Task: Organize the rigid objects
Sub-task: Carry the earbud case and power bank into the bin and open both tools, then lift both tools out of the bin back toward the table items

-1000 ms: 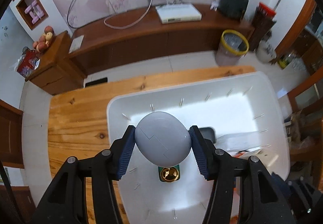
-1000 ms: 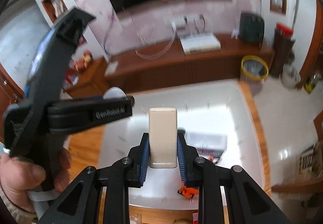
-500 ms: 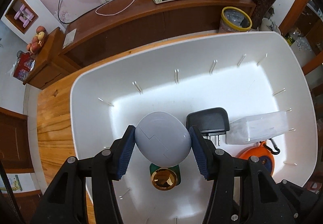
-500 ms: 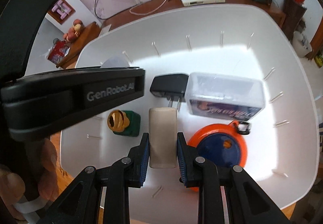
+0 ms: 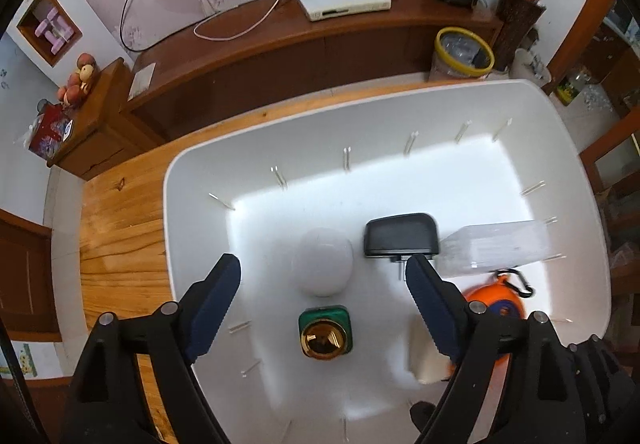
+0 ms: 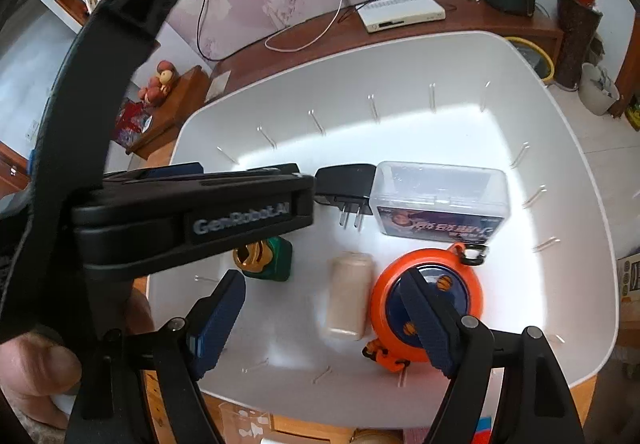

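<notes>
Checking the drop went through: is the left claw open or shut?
Open. The left claw has its jaws spread wide with nothing between them; the grey egg lies free on the white bin floor.

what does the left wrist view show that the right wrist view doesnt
Only the left wrist view shows the pale egg-shaped toy lying in the white bin; in the right wrist view the left gripper's body blocks that spot. Only the right wrist view shows the picture label on the clear box and the whole beige block. Both show the black plug, green bottle, orange reel, and open jaws with nothing between them.
</notes>
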Available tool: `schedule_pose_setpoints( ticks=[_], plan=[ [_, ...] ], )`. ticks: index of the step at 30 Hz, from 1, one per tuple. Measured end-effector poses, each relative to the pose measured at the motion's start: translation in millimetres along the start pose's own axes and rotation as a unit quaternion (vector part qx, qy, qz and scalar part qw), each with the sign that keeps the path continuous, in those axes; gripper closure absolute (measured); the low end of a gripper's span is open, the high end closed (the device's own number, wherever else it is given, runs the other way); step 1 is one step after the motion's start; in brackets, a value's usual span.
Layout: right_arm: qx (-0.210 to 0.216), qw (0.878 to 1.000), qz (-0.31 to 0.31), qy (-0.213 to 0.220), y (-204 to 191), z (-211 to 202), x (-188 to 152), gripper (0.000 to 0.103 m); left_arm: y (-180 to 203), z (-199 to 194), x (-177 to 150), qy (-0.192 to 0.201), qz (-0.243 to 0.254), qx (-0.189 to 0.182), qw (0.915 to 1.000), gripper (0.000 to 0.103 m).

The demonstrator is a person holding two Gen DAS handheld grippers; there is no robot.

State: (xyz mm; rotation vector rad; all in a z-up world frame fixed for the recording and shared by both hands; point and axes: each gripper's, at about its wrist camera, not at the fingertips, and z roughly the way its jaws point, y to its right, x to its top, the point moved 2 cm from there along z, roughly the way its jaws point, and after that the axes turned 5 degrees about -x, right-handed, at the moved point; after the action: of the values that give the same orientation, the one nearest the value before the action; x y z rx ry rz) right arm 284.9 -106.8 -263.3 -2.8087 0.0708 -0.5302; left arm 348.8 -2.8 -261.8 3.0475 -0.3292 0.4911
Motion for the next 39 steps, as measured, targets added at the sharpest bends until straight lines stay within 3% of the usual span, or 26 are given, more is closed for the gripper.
schedule_pose_setpoints(
  ticks=[19,32,39],
  plan=[
    [-0.059,0.994,-0.037,0.078,-31,-82,-39,0.023,-8,-91,-46,0.064,-0.004,-0.062,0.9961,0.016],
    [-0.127,0.979,-0.075,0.141,-56,-135,-87,0.023,-11,-149,-93,0.094,0.009,-0.107,0.9898,0.016],
    [-0.128,0.980,-0.050,0.147,-52,-151,-103,0.023,-12,-175,-114,0.115,0.020,-0.127,0.9850,0.016]
  ],
)
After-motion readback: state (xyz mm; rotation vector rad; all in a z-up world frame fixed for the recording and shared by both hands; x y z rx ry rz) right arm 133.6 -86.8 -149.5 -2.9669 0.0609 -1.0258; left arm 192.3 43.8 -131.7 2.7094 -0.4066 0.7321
